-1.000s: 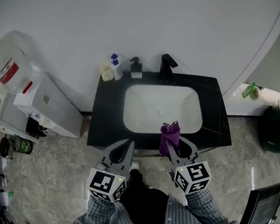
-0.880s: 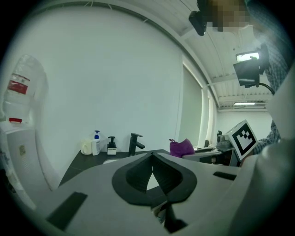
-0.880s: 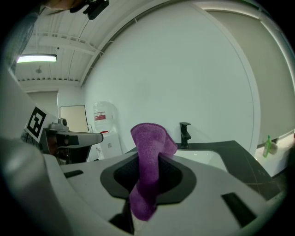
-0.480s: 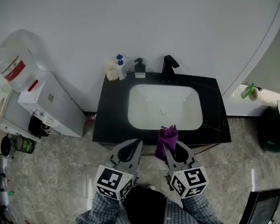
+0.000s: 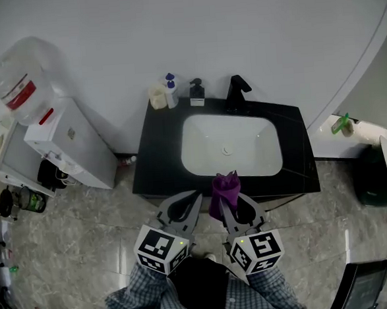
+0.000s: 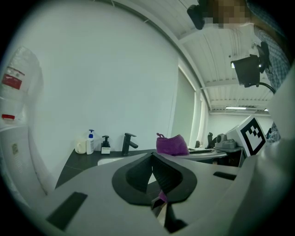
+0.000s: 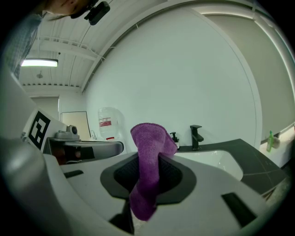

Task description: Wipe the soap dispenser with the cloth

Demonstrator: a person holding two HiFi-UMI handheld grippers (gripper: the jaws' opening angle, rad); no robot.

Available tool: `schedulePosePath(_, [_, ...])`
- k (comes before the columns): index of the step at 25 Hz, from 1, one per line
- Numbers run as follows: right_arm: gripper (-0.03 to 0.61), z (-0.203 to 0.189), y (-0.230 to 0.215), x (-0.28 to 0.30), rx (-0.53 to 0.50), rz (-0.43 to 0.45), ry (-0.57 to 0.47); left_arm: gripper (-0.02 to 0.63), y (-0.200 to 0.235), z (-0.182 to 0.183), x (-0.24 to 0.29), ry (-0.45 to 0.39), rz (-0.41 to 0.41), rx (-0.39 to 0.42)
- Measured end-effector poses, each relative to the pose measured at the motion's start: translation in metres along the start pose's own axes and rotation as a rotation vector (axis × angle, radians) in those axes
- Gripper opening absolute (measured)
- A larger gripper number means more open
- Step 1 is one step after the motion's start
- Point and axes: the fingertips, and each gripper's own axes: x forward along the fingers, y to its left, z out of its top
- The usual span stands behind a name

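A small black soap dispenser point(image 5: 196, 91) stands at the back of the black counter point(image 5: 155, 156), left of the black faucet point(image 5: 236, 91). It also shows far off in the left gripper view, the dispenser point(image 6: 105, 144), and in the right gripper view, the dispenser point(image 7: 174, 137). My right gripper point(image 5: 225, 206) is shut on a purple cloth point(image 5: 224, 188), which sticks up above the jaws and hangs below them, the cloth point(image 7: 148, 162). My left gripper point(image 5: 195, 196) is shut and holds nothing. Both hover in front of the counter's near edge, well short of the dispenser.
A white pump bottle with a blue top point(image 5: 170, 89) and a cream cup point(image 5: 156, 95) stand left of the dispenser. A white basin point(image 5: 229, 145) fills the counter's middle. A water cooler with its jug point(image 5: 18, 80) stands at the left. The floor is grey tile.
Both grippers have drawn back a little from the counter's front edge and come closer together. The purple cloth stays in the right gripper.
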Motion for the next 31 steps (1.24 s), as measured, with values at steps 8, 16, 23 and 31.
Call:
schedulePosePath(8, [0.091,-0.001,0.01,0.0,-0.019,-0.007,0.009,0.011,-0.001,-0.006,-0.003,0.011,-0.029,-0.005])
schedulePosePath(16, [0.091,-0.003,0.014,0.002,-0.009,-0.008,0.013,0.011,0.002,-0.005,-0.006,0.007,-0.03,-0.007])
schedulePosePath(23, [0.091,-0.002,0.017,0.004,-0.015,0.004,0.015,0.011,0.001,-0.005,-0.008,0.001,-0.026,-0.013])
schedulePosePath(31, [0.091,-0.003,0.023,0.007,-0.019,0.022,0.026,0.011,0.005,-0.004,-0.012,-0.003,-0.014,-0.017])
